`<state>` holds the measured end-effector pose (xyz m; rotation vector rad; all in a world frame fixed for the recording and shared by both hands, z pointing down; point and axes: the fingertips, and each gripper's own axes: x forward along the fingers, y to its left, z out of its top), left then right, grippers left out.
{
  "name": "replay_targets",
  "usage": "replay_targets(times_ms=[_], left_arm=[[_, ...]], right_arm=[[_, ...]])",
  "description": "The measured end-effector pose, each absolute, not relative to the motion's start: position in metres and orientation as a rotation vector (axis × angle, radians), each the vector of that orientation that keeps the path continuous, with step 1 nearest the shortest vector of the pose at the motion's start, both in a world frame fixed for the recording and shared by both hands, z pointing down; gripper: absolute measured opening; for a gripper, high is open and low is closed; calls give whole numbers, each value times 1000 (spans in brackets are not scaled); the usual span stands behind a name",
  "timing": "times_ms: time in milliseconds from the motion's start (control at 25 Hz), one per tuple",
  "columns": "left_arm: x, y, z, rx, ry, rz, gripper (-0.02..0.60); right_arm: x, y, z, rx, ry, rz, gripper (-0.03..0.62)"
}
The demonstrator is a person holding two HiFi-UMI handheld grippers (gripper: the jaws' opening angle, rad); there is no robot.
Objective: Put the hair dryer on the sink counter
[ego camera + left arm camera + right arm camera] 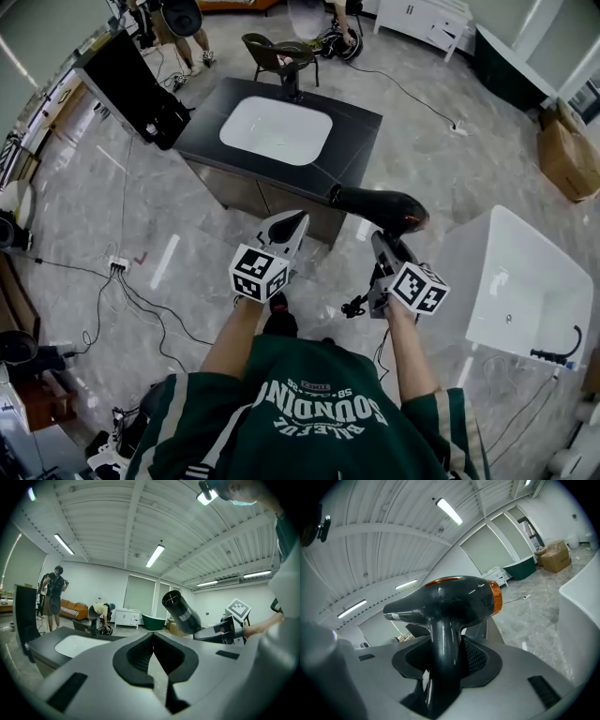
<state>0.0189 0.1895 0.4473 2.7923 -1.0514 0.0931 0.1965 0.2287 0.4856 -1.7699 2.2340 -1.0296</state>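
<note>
Showroom clutter on a grey marble floor (422,141).
White bathtub (487,246) sat at frame rt; cardboard box (569,155) upper rt; dark chair (272,54) top centre; black panel (131,89) stood upper left; power strip (118,265) w/ cables lay at left. Left gripper view: person (53,592) stood far left, orange sofa (72,611) just beside, green tub (153,622) mid-frame, strip light (154,556) overhead.

In your right gripper view the handle of the hair dryer (450,602) sinks between the jaws and runs off the bottom edge. In your head view the top edge cuts off a standing person (192,33), the right edge a cardboard box (570,150).
</note>
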Motion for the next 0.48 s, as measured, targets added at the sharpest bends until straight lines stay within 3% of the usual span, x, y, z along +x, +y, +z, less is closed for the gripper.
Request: replay_targets(times_ms=[480], left_arm=[[-21, 116, 452, 2796, -966, 89, 11]], right_arm=[[157, 167, 488, -1847, 2175, -1044, 198]])
